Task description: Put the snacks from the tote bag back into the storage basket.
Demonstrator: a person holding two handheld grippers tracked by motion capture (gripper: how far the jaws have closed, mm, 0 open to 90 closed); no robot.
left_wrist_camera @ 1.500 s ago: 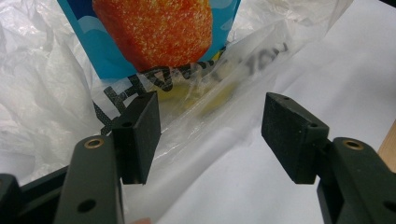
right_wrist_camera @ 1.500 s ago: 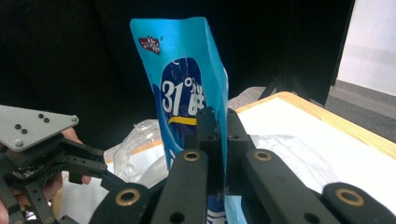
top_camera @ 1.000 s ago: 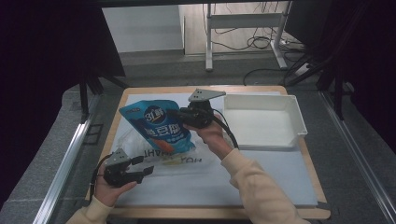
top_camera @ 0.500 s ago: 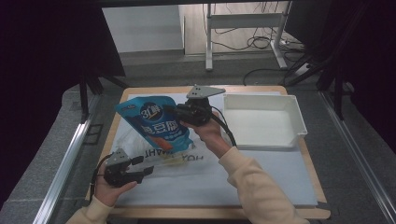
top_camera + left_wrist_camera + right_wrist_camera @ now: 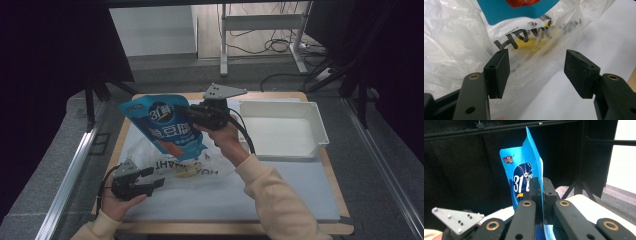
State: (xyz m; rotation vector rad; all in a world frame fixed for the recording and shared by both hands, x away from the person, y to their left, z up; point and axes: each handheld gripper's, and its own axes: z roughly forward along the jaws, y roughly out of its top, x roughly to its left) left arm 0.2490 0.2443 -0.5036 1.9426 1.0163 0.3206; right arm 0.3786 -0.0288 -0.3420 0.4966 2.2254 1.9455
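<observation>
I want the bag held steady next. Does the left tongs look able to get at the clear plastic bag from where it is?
Probably yes: the left tongs are open, with the crinkled clear plastic bag right ahead and nothing between.

A wooden table (image 5: pixel 310 96) with a pale mat (image 5: pixel 280 195) stands on a grey floor (image 5: pixel 165 65), black curtains (image 5: pixel 45 55) hanging at both sides. Beyond its far edge, a white metal frame (image 5: pixel 260 22) and what may be loose cables (image 5: pixel 280 45) sit in brighter light.

Right gripper (image 5: pixel 540 188) clamped on the edge of a blue pouch (image 5: pixel 524 173). Pouch upright against a dark backdrop. Grey three-cornered plate (image 5: pixel 457 220) at lower left.
</observation>
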